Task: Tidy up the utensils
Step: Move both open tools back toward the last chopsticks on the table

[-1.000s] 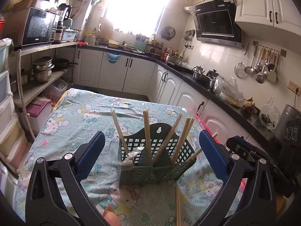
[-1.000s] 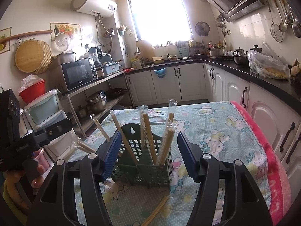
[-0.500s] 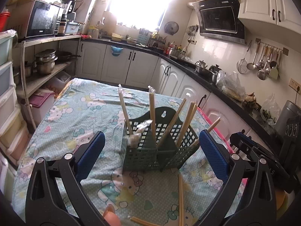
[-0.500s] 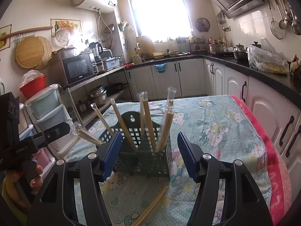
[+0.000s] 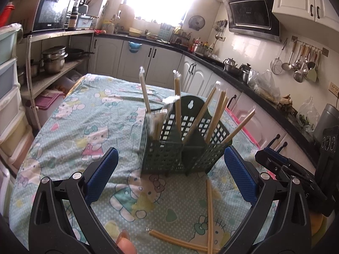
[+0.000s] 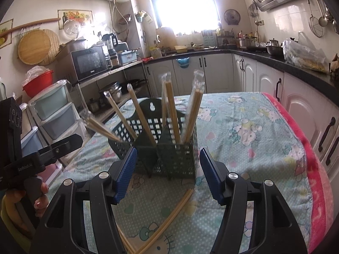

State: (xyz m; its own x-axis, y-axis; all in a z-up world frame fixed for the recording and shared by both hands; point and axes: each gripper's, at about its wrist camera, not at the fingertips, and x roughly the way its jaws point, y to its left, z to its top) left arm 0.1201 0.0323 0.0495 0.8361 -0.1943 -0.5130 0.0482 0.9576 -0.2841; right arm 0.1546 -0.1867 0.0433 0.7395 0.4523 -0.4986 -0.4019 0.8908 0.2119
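A dark green perforated utensil caddy stands on the cartoon-print tablecloth with several wrapped chopstick pairs leaning out of its compartments. Two more wrapped pairs lie flat in front of it: one pointing toward the caddy, one across. In the right wrist view a loose pair lies diagonally under the gripper. My left gripper hangs open just short of the caddy, nothing between its fingers. My right gripper is open too, its blue pads flanking the caddy's base, holding nothing.
A pink towel runs along the table's right edge. White cabinets and a black counter line the far side. Plastic drawers and a shelf with pots stand left. The other gripper's body sits at right.
Both grippers have sunk toward the table and tipped, so the caddy sits higher in each view and the loose chopsticks on the cloth have come into sight. Jaw openings are unchanged.
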